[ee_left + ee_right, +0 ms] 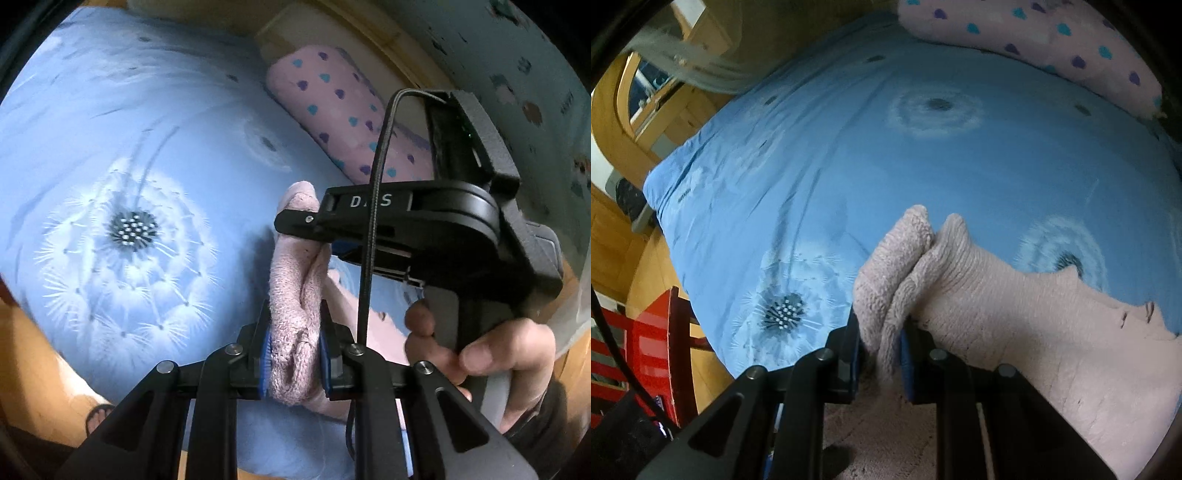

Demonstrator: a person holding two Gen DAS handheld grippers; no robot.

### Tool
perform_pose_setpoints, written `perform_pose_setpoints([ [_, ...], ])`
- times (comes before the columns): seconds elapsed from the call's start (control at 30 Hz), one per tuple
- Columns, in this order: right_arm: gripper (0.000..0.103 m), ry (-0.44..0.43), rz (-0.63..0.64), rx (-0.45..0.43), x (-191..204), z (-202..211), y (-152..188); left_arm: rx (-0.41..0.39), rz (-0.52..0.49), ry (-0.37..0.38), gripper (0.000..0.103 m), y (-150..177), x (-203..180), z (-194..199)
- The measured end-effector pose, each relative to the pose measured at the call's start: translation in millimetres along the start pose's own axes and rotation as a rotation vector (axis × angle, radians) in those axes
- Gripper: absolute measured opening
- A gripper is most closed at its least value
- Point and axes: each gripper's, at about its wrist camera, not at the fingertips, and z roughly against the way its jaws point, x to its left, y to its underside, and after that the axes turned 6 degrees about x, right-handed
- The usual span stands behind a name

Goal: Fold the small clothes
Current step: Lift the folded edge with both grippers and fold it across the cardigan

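L gripper (295, 354) and R gripper (879, 350) are both clamping bunched folds of the pink knit garment (1015, 317), hanging it over the near edge of the blue duvet (849, 147); risk: thick fuzzy bunches are slipping from the pads, or uneven pull is skewing the fold.

Black grippers (295, 354) are showing blue pads (266, 350), silver screws, a braided cable (373, 221), white "DAS" lettering.
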Motion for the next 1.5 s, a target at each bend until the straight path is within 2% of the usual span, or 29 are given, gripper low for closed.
perform_pose_setpoints([
  [0.2, 0.018, -0.026, 0.037, 0.016, 36, -9, -11, -0.045, 0.04, 0.035, 0.0, -8, 11, 30],
  [0.3, 0.018, -0.024, 0.061, 0.008, 45, -9, -12, -0.049, 0.059, 0.036, 0.0, -14, 13, 25],
  [0.4, 0.018, -0.036, 0.057, 0.013, 41, -7, -10, -0.04, 0.034, 0.026, 0.0, -10, 10, 22],
  [0.57, 0.018, -0.114, 0.011, 0.002, 17, 1, -2, -0.042, -0.052, 0.014, 0.001, -3, -9, 18],
  [0.73, 0.018, -0.15, 0.004, -0.027, -5, 16, 6, -0.035, -0.12, 0.018, 0.001, 5, -28, 9],
  [1.07, 0.018, -0.167, -0.046, -0.058, -62, 41, 21, 0.015, -0.216, 0.012, 0.001, 22, -71, -22],
  [1.33, 0.019, -0.181, -0.095, -0.077, -108, 54, 35, 0.061, -0.249, 0.02, 0.001, 34, -105, -50],
  [1.5, 0.019, -0.176, -0.121, -0.092, -146, 65, 48, 0.102, -0.317, 0.016, 0.001, 48, -132, -71],
])
